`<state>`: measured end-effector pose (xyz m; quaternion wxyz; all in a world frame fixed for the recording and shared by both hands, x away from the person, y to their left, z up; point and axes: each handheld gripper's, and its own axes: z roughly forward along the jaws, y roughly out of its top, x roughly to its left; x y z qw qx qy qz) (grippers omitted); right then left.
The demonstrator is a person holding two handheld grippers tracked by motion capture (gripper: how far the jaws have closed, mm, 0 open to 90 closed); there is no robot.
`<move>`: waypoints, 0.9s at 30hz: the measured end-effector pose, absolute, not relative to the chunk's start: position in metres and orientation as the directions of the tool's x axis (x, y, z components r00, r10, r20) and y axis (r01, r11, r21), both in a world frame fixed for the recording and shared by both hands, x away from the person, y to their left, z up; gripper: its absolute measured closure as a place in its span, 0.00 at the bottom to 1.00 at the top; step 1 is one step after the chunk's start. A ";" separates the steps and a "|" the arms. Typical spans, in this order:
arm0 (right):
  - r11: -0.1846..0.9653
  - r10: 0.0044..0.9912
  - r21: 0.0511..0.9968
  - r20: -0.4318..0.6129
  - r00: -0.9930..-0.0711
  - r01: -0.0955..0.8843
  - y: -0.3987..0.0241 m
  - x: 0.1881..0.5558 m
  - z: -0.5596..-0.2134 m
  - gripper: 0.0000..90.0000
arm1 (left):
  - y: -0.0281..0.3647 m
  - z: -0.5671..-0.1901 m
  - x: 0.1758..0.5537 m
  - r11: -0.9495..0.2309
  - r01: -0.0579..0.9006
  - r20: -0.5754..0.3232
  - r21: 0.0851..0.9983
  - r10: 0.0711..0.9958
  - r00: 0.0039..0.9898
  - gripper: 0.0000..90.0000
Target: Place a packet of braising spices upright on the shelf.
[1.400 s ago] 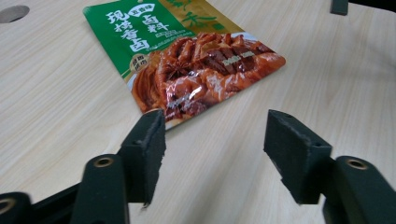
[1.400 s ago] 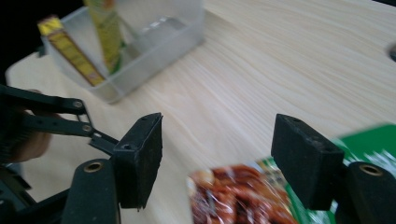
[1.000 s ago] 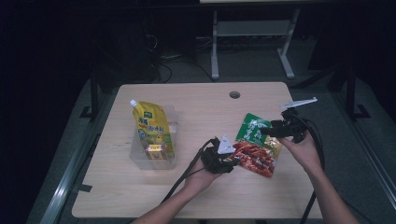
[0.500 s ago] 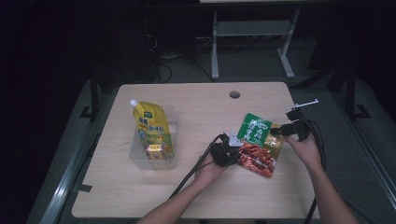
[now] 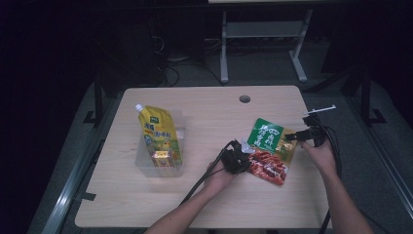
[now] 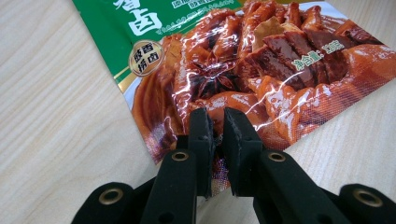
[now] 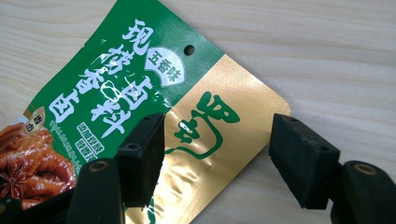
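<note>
Left gripper (image 6: 218, 122) is clamped on the red lower edge of the green-and-red spice-mix pouch (image 5: 268, 148), which lies flat on the wooden table (image 5: 214, 117) right of centre. Right gripper (image 7: 217, 140) hangs over the pouch's gold top corner, jaws wide apart, pads not pressing it. Well off to the left, a yellow spouted pouch (image 5: 158, 134) sits in a clear plastic bin (image 5: 181, 122).

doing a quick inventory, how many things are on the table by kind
Pouches: 2, the green and red pouch and the yellow spouted pouch
Clear bins: 1, the bin under the yellow pouch
Total: 3
</note>
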<state>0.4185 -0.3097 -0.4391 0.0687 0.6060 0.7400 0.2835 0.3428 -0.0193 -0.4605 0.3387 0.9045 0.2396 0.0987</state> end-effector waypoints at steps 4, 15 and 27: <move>0.103 0.945 0.492 0.224 -0.239 0.865 -0.308 0.421 -0.442 0.39 | -0.021 -0.460 0.342 -0.667 0.358 0.032 0.654 0.497 0.867 0.90; 0.010 0.941 0.453 0.298 -0.161 0.892 -0.320 0.423 -0.451 0.41 | -0.023 -0.461 0.340 -0.681 0.340 0.057 0.649 0.489 0.870 0.90; 0.004 0.894 0.443 0.400 -0.202 0.896 -0.320 0.419 -0.453 0.52 | -0.024 -0.460 0.340 -0.693 0.336 0.066 0.638 0.483 0.873 0.90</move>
